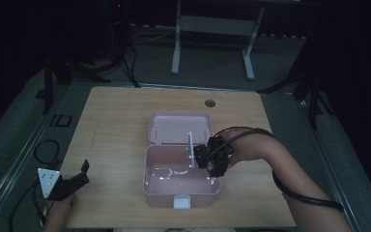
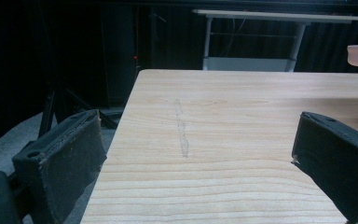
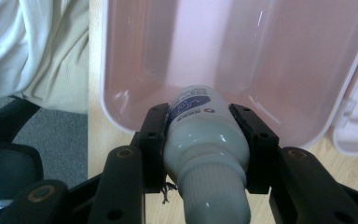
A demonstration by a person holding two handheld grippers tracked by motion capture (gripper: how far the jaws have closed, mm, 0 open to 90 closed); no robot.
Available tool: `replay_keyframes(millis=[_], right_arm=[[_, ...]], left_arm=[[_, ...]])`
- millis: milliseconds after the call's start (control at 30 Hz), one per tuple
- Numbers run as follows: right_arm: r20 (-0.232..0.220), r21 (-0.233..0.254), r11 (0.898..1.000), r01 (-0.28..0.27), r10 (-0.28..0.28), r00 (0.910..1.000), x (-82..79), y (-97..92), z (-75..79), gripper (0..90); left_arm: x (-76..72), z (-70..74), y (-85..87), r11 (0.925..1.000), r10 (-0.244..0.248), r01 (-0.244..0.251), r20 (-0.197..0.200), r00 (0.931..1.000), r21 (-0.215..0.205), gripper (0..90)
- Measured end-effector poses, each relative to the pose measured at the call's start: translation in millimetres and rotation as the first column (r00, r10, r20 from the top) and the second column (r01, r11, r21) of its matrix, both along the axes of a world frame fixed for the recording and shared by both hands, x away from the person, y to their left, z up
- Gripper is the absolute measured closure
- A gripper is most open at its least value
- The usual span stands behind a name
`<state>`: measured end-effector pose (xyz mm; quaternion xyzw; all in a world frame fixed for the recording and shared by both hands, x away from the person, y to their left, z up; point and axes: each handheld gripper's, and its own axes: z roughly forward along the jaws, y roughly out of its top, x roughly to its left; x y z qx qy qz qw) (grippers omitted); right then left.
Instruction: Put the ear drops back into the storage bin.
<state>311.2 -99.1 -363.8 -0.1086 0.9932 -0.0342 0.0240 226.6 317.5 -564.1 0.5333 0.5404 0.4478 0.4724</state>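
Gripping a white bottle (image 3: 205,140), the right gripper (image 3: 206,142) has its two black jaws pressed on both sides of the bottle body, so it is clamped on it. In the right gripper view the ribbed cap comes toward the camera and the labelled end points away from it, so the long axis of the bottle runs along the jaws. Directly beyond that far end is the open pink box (image 3: 121,116); its smooth bottom is in front of the tool and I see nothing lying in the part that shows. From the high view, the right gripper (image 1: 213,160) is over the right rim of the pink box (image 1: 154,191), and the lid lies open and flat behind it.

My judgement is that the coming move is to put the bottle into the box, and for this the bottle needs only to go forward along its own axis.

The left gripper (image 1: 72,181) rests well apart, near the left corner of the table (image 1: 116,125). Its jaws are spread wide with bare wood between them.
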Motion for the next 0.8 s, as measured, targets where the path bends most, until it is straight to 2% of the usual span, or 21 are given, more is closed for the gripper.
replay_keyframes(millis=[167, 333, 567, 700, 800], right_arm=[[-0.005, 0.005, 1.0, -0.01, 0.01, 0.9999, -1.2, 5.8, -2.1, 59.4], [-0.022, 0.006, 1.0, -0.021, 0.021, 0.9995, -1.1, 10.4, -13.0, 59.4], [-0.061, -0.023, 0.999, -0.041, 0.039, 0.9974, -1.3, 15.9, -40.8, 59.4], [-0.069, -0.042, 0.998, -0.044, 0.041, 0.9968, 0.3, 16.6, -52.6, 59.4], [-0.079, -0.065, 0.997, -0.044, 0.038, 0.9961, 2.9, 18.1, -67.7, 59.4]], left_arm=[[0.0, 0.0, 0.1, 1.0, -0.001, 0.001, 0.0, 1.0, 0.0, 2.4], [0.0, 0.0, 0.1, 1.0, -0.002, 0.002, 0.0, 1.0, 0.0, 2.3], [0.1, 0.0, -0.2, 1.0, -0.002, 0.002, 0.0, 1.0, 0.001, 2.4], [0.1, -0.1, -0.3, 1.0, -0.003, 0.003, 0.001, 1.0, 0.001, 2.4], [0.3, 0.0, -0.4, 1.0, -0.004, 0.004, 0.001, 1.0, 0.0, 2.4]])
